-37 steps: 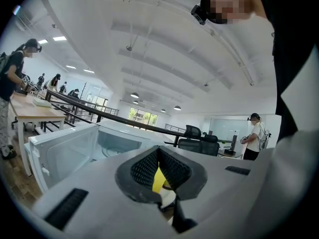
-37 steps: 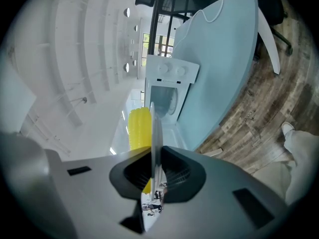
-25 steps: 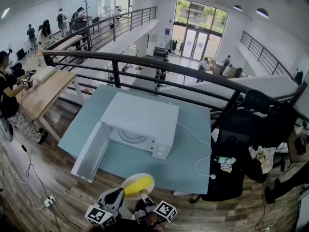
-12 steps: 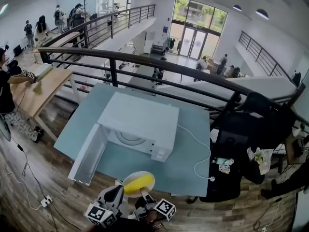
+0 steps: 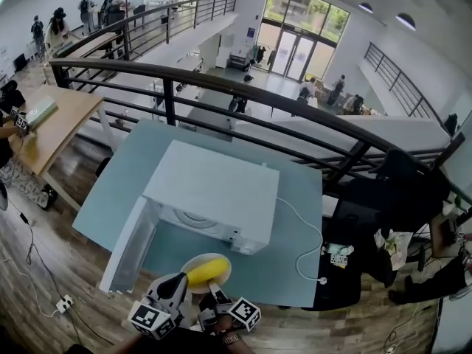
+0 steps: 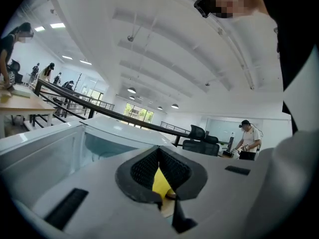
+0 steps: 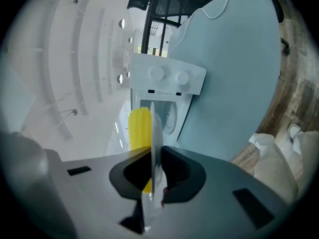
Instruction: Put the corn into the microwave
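Note:
A yellow corn cob [image 5: 207,270] lies on a pale plate [image 5: 193,262], held over the front edge of the teal table [image 5: 110,190]. My left gripper [image 5: 183,280] is shut on the plate's left rim and my right gripper [image 5: 214,290] on its near rim. The white microwave [image 5: 214,190] stands just beyond, its door [image 5: 129,245] swung open to the left. In the left gripper view the corn [image 6: 160,182] shows between the closed jaws [image 6: 159,153]. In the right gripper view the plate [image 7: 152,133] stands edge-on in the jaws [image 7: 152,156], with the corn [image 7: 139,128] beside it and the microwave [image 7: 169,78] ahead.
A black railing [image 5: 243,98] runs behind the table. A white cable with its plug [image 5: 320,279] lies on the table's right side. Dark chairs [image 5: 383,190] stand to the right, and a wooden table [image 5: 51,124] with people to the left. A power strip [image 5: 63,302] lies on the floor.
Both grippers have carried the plate with the corn forward, from over the floor to over the table's front edge, closer to the open microwave.

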A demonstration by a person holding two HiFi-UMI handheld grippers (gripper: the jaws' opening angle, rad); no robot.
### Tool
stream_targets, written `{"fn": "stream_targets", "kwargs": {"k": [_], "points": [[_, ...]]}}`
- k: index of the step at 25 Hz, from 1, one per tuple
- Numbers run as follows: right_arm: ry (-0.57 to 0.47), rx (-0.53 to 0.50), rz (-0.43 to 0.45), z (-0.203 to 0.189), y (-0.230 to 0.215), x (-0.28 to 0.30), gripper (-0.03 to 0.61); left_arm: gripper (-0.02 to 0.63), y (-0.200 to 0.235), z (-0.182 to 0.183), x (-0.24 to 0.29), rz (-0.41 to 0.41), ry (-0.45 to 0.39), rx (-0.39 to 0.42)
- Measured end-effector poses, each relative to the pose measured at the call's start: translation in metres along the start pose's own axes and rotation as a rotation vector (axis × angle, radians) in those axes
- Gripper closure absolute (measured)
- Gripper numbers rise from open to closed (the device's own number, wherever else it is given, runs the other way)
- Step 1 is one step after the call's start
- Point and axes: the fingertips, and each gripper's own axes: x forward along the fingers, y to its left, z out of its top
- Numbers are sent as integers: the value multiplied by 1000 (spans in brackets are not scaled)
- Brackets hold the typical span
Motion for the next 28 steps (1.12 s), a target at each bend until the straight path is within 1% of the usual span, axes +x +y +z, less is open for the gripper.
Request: {"fn": "stream_targets", "kwargs": {"k": [2, 5, 8, 12, 14, 17, 21, 24, 28], "points": [[-4, 6, 5, 1, 3, 17, 546, 611, 16, 4, 12, -3, -4, 6], [-2, 2, 28, 7, 5, 40, 546, 611, 35, 7, 26, 7, -13, -6], [-3, 12, 20, 12, 5, 63, 546, 611, 52, 13, 40, 18, -15, -7], [-15, 26, 5, 18, 1, 88, 546, 611, 71, 7, 49, 30, -10, -37], [-25, 35, 6, 22, -1, 99, 546, 611, 77, 5, 53, 36, -7, -55], [-49, 50, 9, 27, 1, 119, 546, 611, 90, 7, 63, 38, 1, -59], [-99, 84, -19, 31, 2, 138, 546, 611, 102, 14, 74, 28, 2, -59], [-118, 78, 9, 37, -5, 150, 546, 611, 103, 12, 81, 14, -5, -48], [-128, 69, 11, 40, -13, 174, 546, 611, 117, 15, 87, 38, -10, -54]]}}
